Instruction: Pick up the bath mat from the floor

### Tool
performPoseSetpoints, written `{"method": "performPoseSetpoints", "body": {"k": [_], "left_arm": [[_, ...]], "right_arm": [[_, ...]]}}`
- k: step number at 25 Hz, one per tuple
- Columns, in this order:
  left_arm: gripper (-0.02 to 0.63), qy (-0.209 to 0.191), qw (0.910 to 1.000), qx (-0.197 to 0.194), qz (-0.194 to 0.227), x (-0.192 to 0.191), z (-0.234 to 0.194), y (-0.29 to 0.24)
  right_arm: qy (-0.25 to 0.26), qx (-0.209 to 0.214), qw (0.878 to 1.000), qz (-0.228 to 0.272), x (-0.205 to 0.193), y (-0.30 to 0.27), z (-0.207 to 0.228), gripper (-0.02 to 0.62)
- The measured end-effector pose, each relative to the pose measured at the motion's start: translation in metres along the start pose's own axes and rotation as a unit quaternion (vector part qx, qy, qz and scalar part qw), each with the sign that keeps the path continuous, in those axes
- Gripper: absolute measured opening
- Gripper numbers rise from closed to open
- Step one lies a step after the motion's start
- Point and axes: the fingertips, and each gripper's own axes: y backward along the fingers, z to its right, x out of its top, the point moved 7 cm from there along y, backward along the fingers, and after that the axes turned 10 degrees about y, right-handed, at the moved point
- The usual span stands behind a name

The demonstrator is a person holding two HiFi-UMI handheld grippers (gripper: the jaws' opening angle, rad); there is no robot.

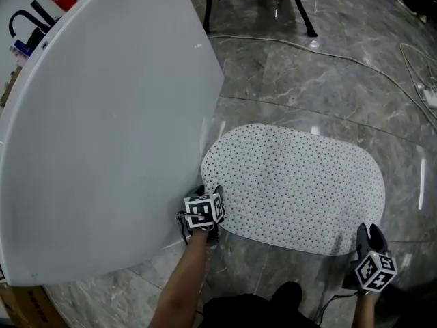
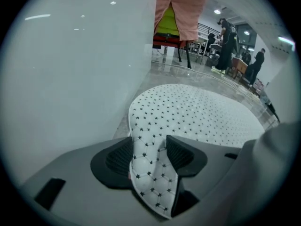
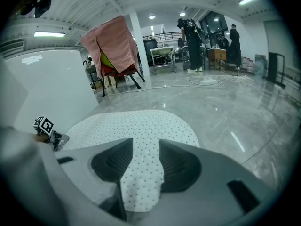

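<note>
A white oval bath mat (image 1: 300,183) dotted with small black stars lies flat on the grey marble floor. My left gripper (image 1: 214,201) is at the mat's near left end, next to the white tub. In the left gripper view the mat's edge (image 2: 150,173) curls up between the two pads, and my left gripper (image 2: 148,155) is shut on it. My right gripper (image 1: 369,235) is at the mat's near right edge. In the right gripper view the mat (image 3: 136,126) fills the gap between the pads, and my right gripper (image 3: 141,166) is shut on that edge.
A large curved white tub wall (image 1: 102,115) stands right beside the mat's left end. A white cable (image 1: 307,50) runs across the floor beyond the mat, and a power strip (image 1: 430,98) lies at far right. A pink-covered frame (image 3: 115,46) and people (image 3: 190,41) stand further off.
</note>
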Motion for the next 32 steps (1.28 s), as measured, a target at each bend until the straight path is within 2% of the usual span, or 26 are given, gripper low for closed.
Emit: {"method": "performPoseSetpoints", "body": {"k": [1,3,7,17,26,32], "left_arm": [[0.209,-0.008,1.0,-0.003,-0.003,0.0,0.002,0.0],[0.122,-0.034,0.9994,-0.005,-0.011,-0.001,0.011,-0.001],[0.032,-0.074,0.9972,0.008,-0.006,-0.001,0.028,0.001],[0.017,-0.072,0.9959,-0.054,0.01,0.009,0.075,0.034],[0.017,-0.128,0.983,-0.131,-0.006,0.0,0.148,0.036],[0.015,-0.129,0.977,-0.168,-0.024,-0.009,0.186,0.035]], "right_arm": [[0.0,-0.001,1.0,-0.001,-0.001,0.0,0.001,0.175],[-0.001,-0.005,1.0,-0.002,-0.003,0.002,0.004,0.173],[-0.001,-0.01,1.0,-0.006,-0.006,0.005,0.01,0.174],[-0.007,-0.022,1.0,-0.011,-0.013,0.014,0.025,0.174],[-0.027,-0.054,0.998,-0.026,-0.023,0.017,0.042,0.173],[-0.019,-0.058,0.997,-0.04,-0.028,0.012,0.05,0.175]]}}
